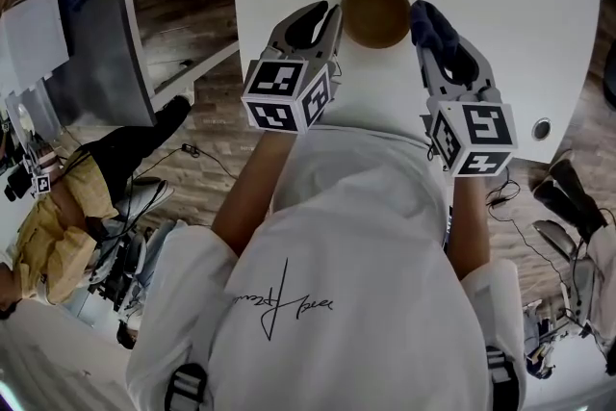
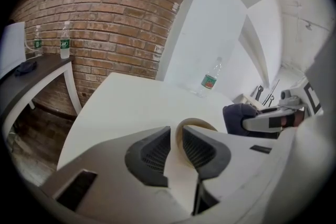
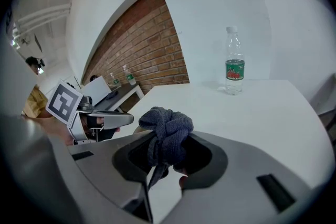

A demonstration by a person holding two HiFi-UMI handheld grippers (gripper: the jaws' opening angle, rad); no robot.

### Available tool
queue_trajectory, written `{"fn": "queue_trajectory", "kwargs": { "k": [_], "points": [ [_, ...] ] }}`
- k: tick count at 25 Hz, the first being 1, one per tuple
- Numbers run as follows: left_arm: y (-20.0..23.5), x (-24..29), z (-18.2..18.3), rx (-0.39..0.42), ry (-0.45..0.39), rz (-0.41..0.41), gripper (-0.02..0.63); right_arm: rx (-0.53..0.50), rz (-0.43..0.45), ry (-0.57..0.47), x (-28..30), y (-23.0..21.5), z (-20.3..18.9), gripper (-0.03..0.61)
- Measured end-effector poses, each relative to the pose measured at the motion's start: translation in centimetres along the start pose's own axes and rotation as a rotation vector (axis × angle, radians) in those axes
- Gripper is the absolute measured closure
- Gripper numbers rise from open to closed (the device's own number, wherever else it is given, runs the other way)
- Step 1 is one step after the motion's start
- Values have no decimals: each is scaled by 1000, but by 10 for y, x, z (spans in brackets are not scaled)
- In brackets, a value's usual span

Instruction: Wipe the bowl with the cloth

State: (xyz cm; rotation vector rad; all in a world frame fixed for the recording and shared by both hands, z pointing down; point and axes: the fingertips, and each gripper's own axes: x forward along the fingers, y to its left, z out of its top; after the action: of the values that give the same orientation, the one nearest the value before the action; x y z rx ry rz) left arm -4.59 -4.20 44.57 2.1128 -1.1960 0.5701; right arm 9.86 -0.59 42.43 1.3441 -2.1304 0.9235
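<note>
Currently left gripper is straddling the rim of the bowl at top centre of head view, jaws released, likely to steady it, while right gripper is clenching the cloth just right of it, ready for wiping.

White table, brown bowl on it, water bottle upright beyond

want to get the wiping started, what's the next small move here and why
Probably carry the cloth in the right tool left, over the rim into the bowl: it is clamped but sits outside, beside the bowl's right edge. The left tool, jaws apart, is at the left edge.
</note>
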Motion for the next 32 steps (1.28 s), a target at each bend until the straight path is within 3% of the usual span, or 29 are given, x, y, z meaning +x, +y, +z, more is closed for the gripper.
{"fn": "queue_trajectory", "kwargs": {
  "k": [6,21,29,32],
  "points": [
    [5,-7,-3,12,19,-14,526,-11,-6,14,2,17,0,476],
    [-14,19,-9,19,61,-44,511,-2,2,39,3,3,-6,475],
    [-22,27,-18,32,80,-64,542,0,6,52,3,-1,-13,474],
    [-20,26,-17,37,74,-51,588,-7,3,56,2,-1,-13,474]
  ]
}}
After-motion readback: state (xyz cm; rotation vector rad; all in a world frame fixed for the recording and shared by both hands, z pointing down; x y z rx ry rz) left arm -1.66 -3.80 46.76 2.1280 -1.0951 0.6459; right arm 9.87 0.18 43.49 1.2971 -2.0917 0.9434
